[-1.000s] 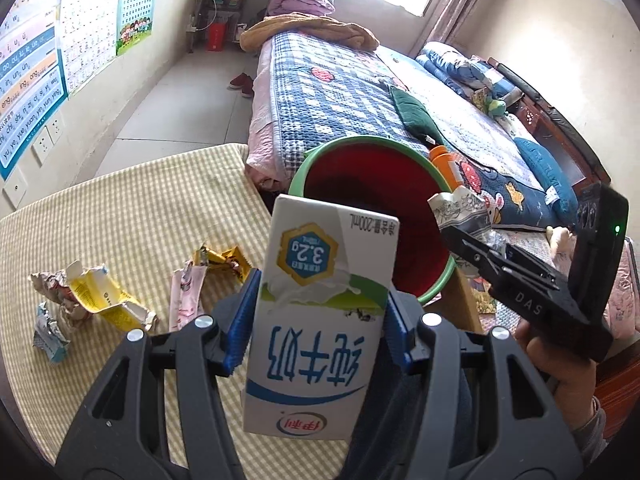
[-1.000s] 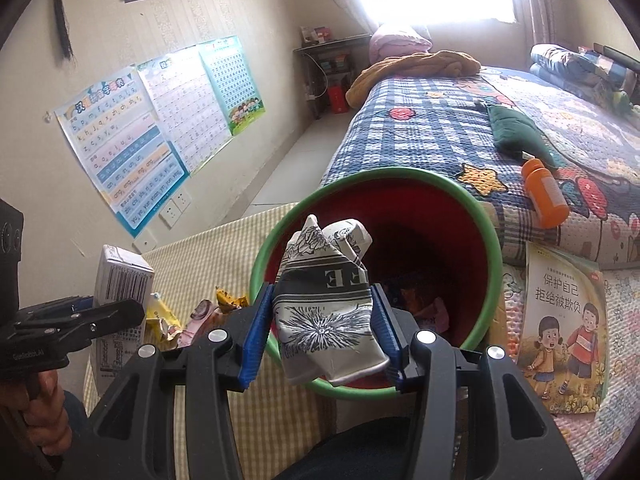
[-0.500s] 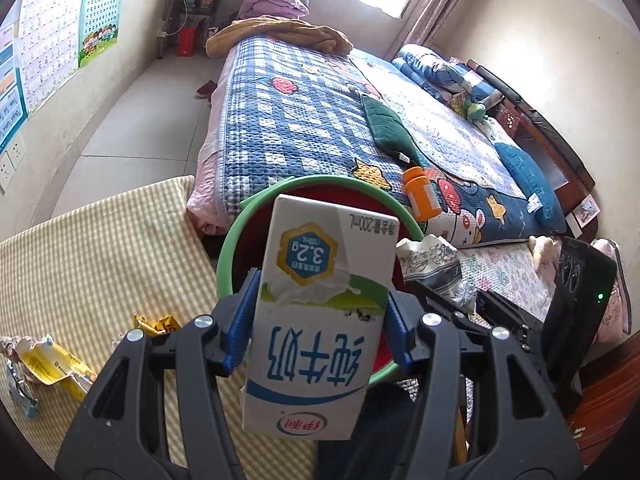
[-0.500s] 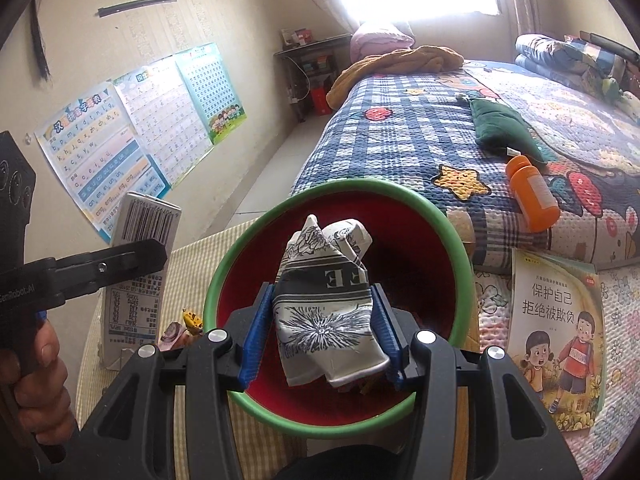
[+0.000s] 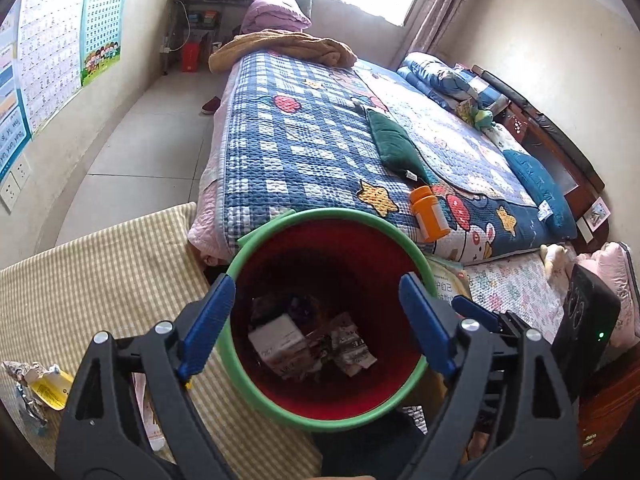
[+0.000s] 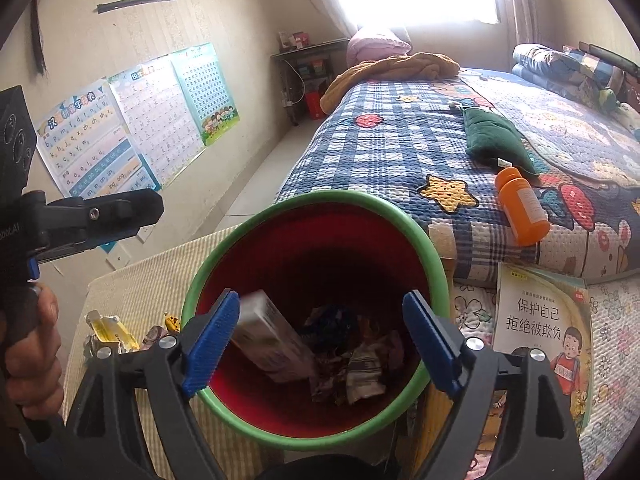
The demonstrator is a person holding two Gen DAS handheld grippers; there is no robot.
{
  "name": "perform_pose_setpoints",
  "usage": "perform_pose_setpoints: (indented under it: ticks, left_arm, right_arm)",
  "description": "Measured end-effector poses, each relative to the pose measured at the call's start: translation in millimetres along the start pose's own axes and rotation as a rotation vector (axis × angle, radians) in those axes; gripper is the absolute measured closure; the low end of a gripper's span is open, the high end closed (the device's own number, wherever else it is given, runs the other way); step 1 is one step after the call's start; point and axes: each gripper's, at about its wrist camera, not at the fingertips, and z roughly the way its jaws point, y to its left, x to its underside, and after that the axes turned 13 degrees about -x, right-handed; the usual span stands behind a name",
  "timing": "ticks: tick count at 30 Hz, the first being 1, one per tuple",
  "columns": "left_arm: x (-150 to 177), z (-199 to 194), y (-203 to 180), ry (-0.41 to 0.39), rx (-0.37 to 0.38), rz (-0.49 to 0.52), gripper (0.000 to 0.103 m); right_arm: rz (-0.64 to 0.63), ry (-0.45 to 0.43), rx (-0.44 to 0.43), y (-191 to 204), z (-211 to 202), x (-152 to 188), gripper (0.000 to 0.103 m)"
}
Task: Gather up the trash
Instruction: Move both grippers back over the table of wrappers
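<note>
Both the left gripper and right gripper hang over the bin, jaws opening and empty; a milk carton and crumpled wrapper lie inside. More wrappers wait on the checked tabletop beyond.

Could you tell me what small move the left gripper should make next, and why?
Probably swing the left gripper back toward the crumpled wrappers on the checked tablecloth. Its jaws are opening with nothing between them, the milk carton already lies inside the red bin, and that trash remains uncollected.
</note>
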Motion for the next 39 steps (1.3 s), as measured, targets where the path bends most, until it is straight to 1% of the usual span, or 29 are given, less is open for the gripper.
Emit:
perform_pose_setpoints:
  ticks: [4,9,15,19,25,34,39]
  left_arm:
    - [12.7,-9.9,15.1,0.010,-0.014,-0.017,0.015]
    - [35.8,-28.5,36.7,0.022,-0.030,-0.044,0.011]
    - [63.5,-57.6,62.1,0.014,-0.055,-0.080,0.008]
    - [81.8,-78.6,79.7,-0.003,-0.087,-0.094,0.006]
    - [113.8,-104.2,111.4,-0.009,-0.148,-0.121,0.006]
    - [167.6,-129.7,171.0,0.016,-0.225,-0.232,0.006]
    - [189.6,-138.3,194.5,0.032,-0.252,-0.273,0.006]
  right_arm:
    - [0.011,-0.003,0.000,3.7,-5.6,4.3,0.016]
    - [0.009,0.002,-0.007,16.8,-14.0,10.9,0.014]
    - [-0.026,0.014,-0.030,49.0,-18.2,20.6,0.013]
    - [-0.053,0.031,-0.054,74.1,-16.4,27.7,0.012]
    - [-0.107,0.068,-0.096,116.5,-5.6,41.1,0.012]
    - [-0.178,0.145,-0.159,172.7,22.7,64.0,0.012]
    - [-0.200,0.181,-0.185,193.9,37.1,74.3,0.012]
